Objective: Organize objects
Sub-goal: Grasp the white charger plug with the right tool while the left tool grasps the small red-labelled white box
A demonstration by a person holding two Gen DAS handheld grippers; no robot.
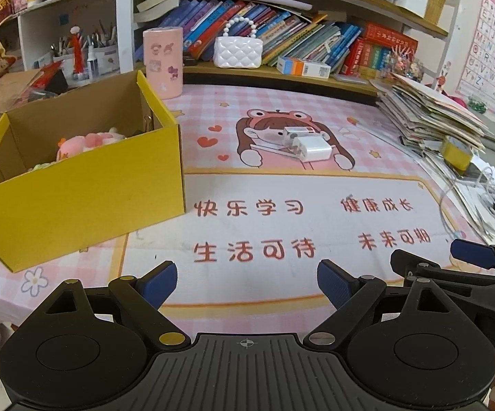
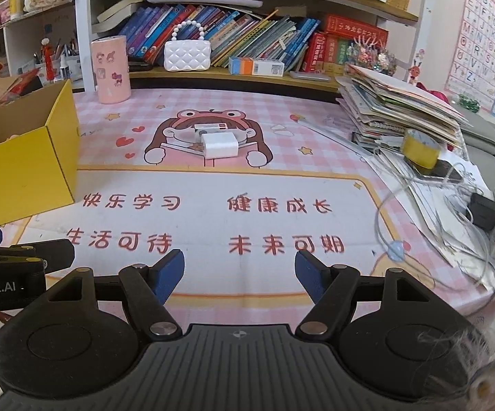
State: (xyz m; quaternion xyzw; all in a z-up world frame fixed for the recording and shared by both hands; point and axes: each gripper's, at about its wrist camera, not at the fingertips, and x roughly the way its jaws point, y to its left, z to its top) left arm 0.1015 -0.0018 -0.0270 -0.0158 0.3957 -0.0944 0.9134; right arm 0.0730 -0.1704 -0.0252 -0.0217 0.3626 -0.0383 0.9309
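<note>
Soft toys (image 1: 89,144) already sit in the yellow box (image 1: 76,198) — two white chargers (image 1: 307,144) remain on the surface (image 1: 247,185), both hand-held grippers — left (image 1: 245,282), right (image 2: 238,274) — open and empty.

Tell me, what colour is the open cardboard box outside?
The open cardboard box is bright yellow outside, plain brown inside; clearest in the left wrist view.

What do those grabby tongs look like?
Both are matte black plastic. The left tongs and right tongs each have two angled arms on round discs, with ribbed blue pads at the tips, silver and brass screws, and a ridged grey base. White lettering shows on the left one's side.
</note>
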